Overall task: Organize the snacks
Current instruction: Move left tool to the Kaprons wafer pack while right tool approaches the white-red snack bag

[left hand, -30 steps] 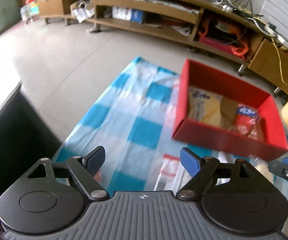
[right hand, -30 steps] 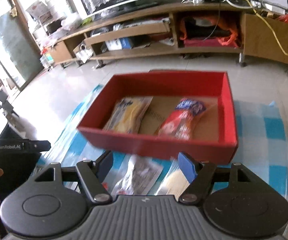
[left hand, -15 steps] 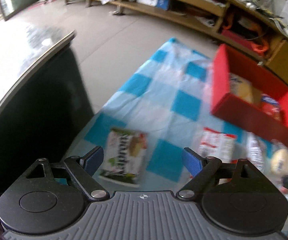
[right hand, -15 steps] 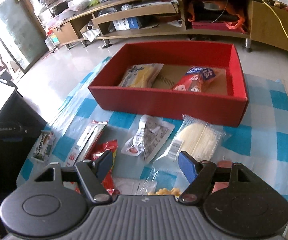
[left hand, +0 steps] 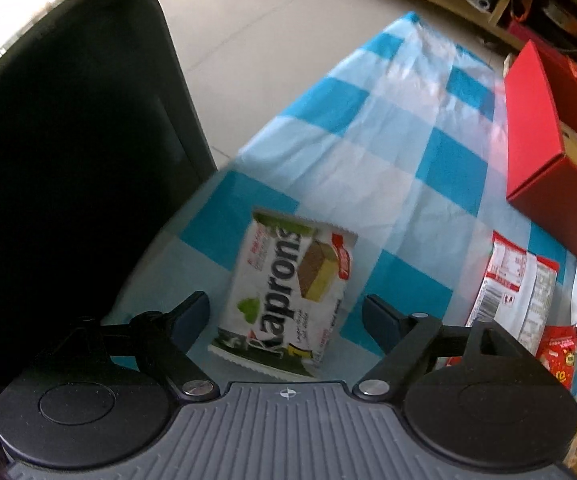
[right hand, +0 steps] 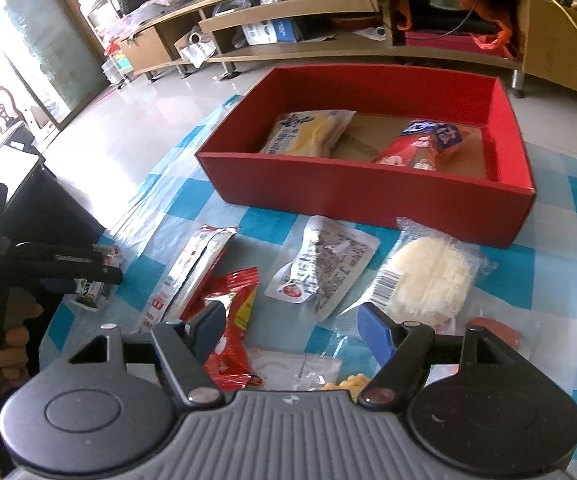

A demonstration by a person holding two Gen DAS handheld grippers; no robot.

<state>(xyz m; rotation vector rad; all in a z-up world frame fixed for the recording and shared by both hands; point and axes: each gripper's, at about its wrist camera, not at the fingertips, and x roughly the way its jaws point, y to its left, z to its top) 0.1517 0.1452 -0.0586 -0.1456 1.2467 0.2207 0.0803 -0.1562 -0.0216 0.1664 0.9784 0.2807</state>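
Your left gripper has swung away from the red cardboard box over the last second and dropped low over the flat white-and-green wafer packet. A second ago that view held the box and no packet; half a second ago the packet sat small at 7 o'clock; now it fills the gap between your jaws. They stand wide open and hold nothing, one finger on each side of the packet. I cannot tell whether they touch it.

That puts you at the pre-grasp for the next snack. The packet lies flat on the blue-and-white checked plastic sheet, close to the sheet's edge beside a dark cabinet, and well apart from the box at 2 o'clock.

Your right gripper has pulled back from the box as well; its jaws are open and empty, above a red foil packet and a clear pack of pale round crackers.

The box holds a yellow bag and a red-and-blue bag. The loose packets are still on the sheet, so I judge most of the sorting lies ahead. The wafer packet is thin, so close low on it or the jaws may slide over the top.
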